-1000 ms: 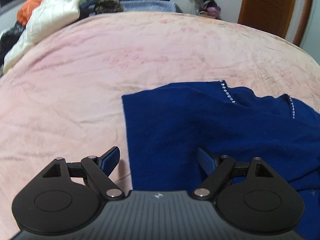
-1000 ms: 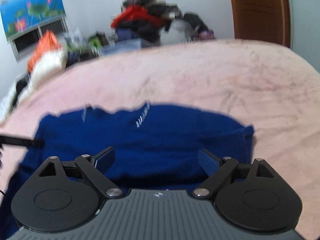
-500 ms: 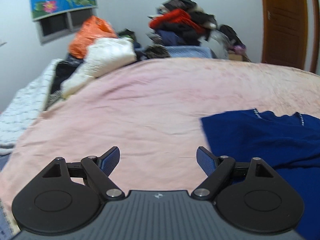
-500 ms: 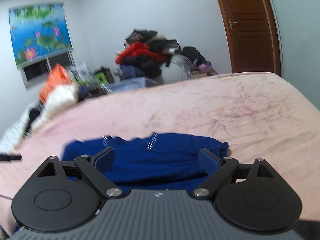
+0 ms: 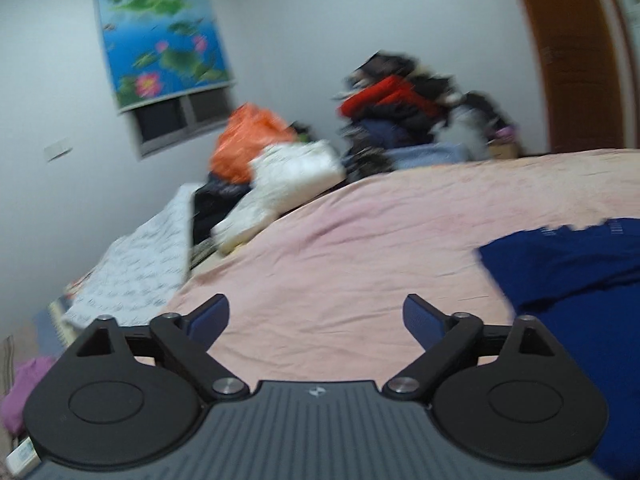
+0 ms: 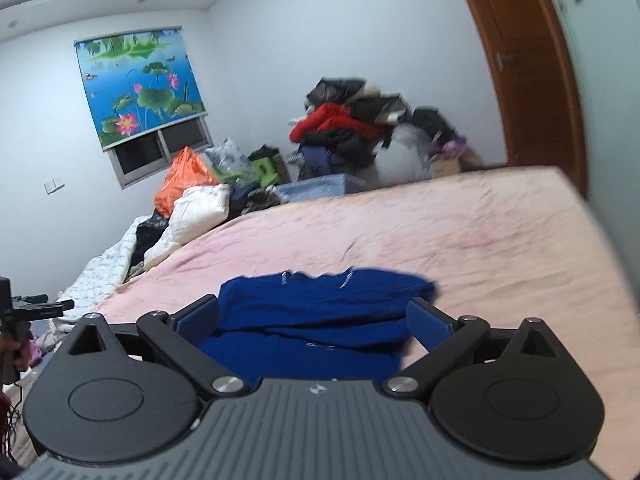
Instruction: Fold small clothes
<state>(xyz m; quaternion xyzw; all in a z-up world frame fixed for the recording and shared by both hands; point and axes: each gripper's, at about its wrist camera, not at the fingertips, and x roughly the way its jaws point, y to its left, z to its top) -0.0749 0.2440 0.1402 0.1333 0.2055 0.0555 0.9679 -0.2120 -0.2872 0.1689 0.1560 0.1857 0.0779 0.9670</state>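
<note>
- The left gripper has its jaws spread wide, having just been opening further; nothing lies between them, and only the pink bedspread shows in the gap.
- The right gripper is spread just as wide, its jaws also just opened further; the blue garment shows in the gap but lies down on the bed, and the pads do not press on it.
- The garment lies folded on the bedspread, near the front edge, with two short lines of pale studs at its far edge; in the left view it sits off to the right.
- At the left edge of the right view, a hand holds the other gripper's handle.
- A second ago both cameras hung close over the garment, which filled the lower frame; now both sit higher and farther back, and the garment looks smaller.
- Beyond the bed stand a white bundle, an orange bag and a heap of clothes.
- On the back wall hangs a lotus blind; a wooden door stands to the right.
</note>
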